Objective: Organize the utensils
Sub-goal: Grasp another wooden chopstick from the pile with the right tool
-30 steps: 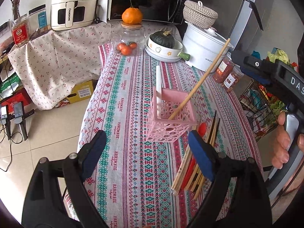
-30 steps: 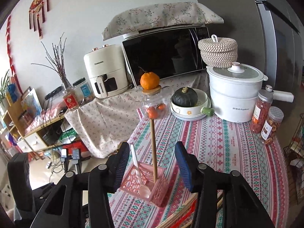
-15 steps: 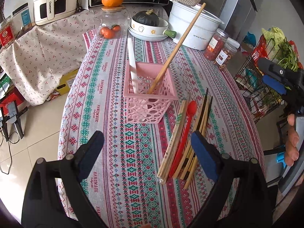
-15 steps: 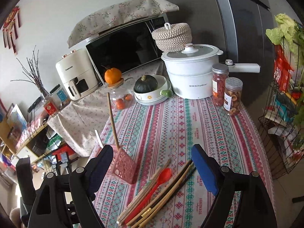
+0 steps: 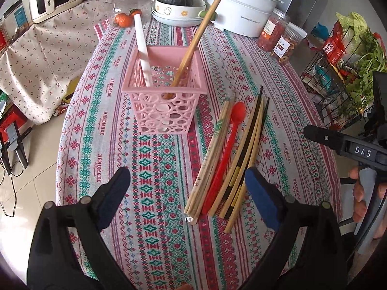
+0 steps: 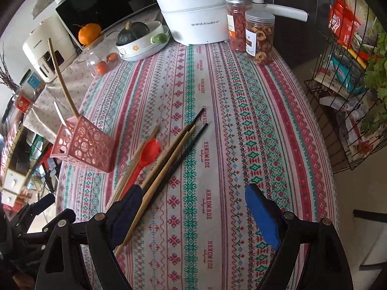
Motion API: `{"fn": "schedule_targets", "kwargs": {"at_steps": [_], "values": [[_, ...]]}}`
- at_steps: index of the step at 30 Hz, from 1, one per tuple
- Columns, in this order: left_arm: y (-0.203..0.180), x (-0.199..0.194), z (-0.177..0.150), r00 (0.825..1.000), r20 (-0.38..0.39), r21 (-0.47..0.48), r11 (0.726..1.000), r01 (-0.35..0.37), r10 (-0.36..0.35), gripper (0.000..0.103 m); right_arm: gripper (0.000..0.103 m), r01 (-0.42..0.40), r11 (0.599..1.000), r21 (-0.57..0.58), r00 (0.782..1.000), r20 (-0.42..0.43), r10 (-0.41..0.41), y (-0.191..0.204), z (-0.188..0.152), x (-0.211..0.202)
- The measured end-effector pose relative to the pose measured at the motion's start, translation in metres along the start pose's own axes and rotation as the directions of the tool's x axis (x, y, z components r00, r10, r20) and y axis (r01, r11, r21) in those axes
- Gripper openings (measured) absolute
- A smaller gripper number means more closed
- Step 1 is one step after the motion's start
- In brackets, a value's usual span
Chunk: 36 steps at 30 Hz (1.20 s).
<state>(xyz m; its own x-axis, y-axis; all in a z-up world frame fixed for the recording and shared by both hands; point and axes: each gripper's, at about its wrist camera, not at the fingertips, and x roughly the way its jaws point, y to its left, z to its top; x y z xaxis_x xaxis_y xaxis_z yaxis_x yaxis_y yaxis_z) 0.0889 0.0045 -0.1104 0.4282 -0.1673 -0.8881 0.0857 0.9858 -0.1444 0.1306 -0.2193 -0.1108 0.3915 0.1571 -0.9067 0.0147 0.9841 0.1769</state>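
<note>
Left hand-held gripper (image 5: 186, 193) and right hand-held gripper (image 6: 193, 209) both hover w/ jaws wide apart, empty. Just right of the pink basket (image 5: 164, 101) on the surface (image 5: 150, 205) lie loose chopsticks (image 5: 244, 149) and a red spoon (image 5: 229, 140). Inside the basket: white spoon (image 5: 142, 48), wooden stick (image 5: 200, 31), both leaning.

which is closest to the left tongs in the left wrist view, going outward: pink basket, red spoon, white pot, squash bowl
From the left tongs, both open and empty:
1. Red spoon, lying among the chopsticks just ahead, right of centre.
2. Pink basket, mid-table, slightly left.
3. Squash bowl, at the far end, centre.
4. White pot, far end, to the right; too close to the bowl to rank firmly.
</note>
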Motion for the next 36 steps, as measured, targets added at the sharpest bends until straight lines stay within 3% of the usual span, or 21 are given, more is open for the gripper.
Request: {"fn": "schedule_targets", "kwargs": {"at_steps": [8,15,18,21,23,26,31,36], "values": [[0.0,0.01,-0.002,0.999,-0.043,0.011,1.0,0.007,-0.007,0.095,0.088,-0.012,0.999,0.043,0.996,-0.087,0.016,-0.004,0.008,0.039],[-0.002,0.006,-0.003,0.999,-0.029,0.041,0.999,0.03,-0.029,0.095,0.087,-0.025,0.991,0.134,0.997,-0.07,0.035,-0.015,0.031,0.061],[-0.002,0.006,-0.003,0.999,-0.032,0.049,0.998,0.039,-0.037,0.095,0.071,-0.066,0.989,0.129,0.994,-0.076,0.076,-0.005,0.037,0.069],[-0.001,0.007,-0.003,0.998,-0.038,0.051,0.998,0.048,-0.046,0.095,0.048,-0.09,0.99,0.108,0.99,-0.095,0.101,0.009,0.041,0.079],[0.0,0.007,-0.003,0.998,-0.04,0.048,0.997,0.053,-0.051,0.095,0.031,-0.089,0.991,0.096,0.989,-0.112,0.099,0.016,0.041,0.087],[0.002,0.007,-0.003,0.998,-0.04,0.044,0.997,0.058,-0.056,0.095,0.018,-0.063,0.994,0.085,0.991,-0.113,0.073,0.023,0.042,0.092],[0.006,0.007,-0.003,0.997,-0.043,0.032,0.997,0.065,-0.064,0.095,0.013,-0.048,0.997,0.063,0.991,-0.118,0.055,0.025,0.042,0.093],[0.003,0.005,-0.004,0.996,-0.038,0.04,0.996,0.079,-0.077,0.095,0.011,0.075,0.997,-0.033,0.989,-0.128,-0.079,0.028,0.031,0.084]]}}
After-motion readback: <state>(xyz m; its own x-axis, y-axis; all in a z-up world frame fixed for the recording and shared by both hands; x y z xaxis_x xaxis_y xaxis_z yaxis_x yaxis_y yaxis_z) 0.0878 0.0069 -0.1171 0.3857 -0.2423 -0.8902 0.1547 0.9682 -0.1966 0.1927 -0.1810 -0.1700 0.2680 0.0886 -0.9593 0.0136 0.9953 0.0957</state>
